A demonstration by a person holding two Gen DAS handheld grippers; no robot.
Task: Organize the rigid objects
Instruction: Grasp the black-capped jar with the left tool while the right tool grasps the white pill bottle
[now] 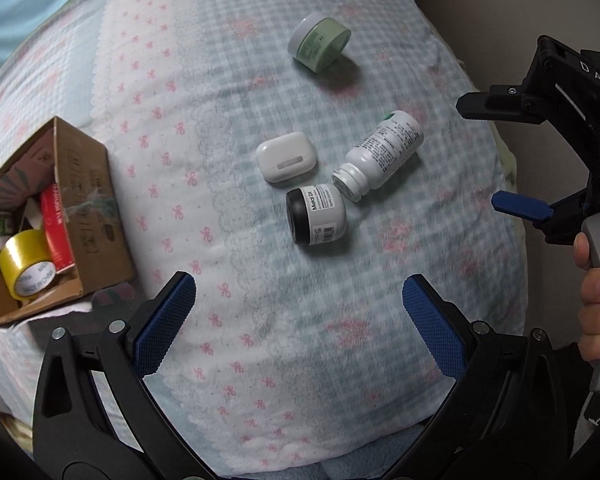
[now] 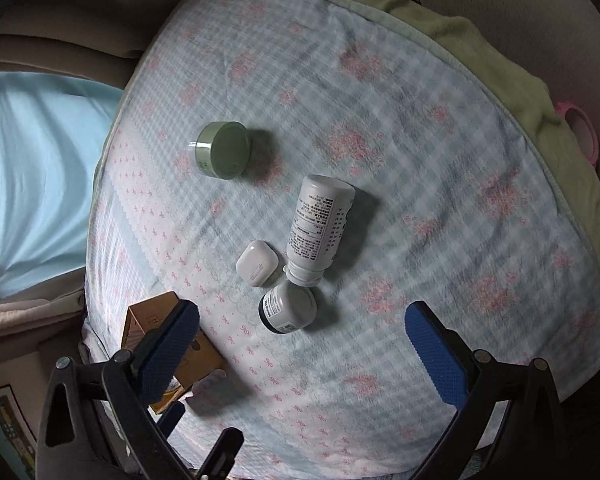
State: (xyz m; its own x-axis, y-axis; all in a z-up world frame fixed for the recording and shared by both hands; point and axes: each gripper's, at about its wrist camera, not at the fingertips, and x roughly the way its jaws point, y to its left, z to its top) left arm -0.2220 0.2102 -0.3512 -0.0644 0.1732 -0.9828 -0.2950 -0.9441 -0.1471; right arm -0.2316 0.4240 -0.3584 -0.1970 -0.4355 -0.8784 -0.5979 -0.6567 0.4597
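Both tongs, left [image 1: 298,320] and right [image 2: 302,350], hang released and empty over the bed [image 1: 340,360]. The earbud case [image 1: 286,161], white bottle [image 1: 380,154] and black-lidded jar [image 1: 315,216] cluster mid-bed; green jar [image 1: 319,42] farther; cardboard box [image 1: 40,216] left.

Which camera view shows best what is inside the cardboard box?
The left wrist view. There the cardboard box lies open toward the camera, showing a yellow tape roll and a red packet inside. In the right wrist view the box is mostly hidden behind a gripper finger, contents barely visible.
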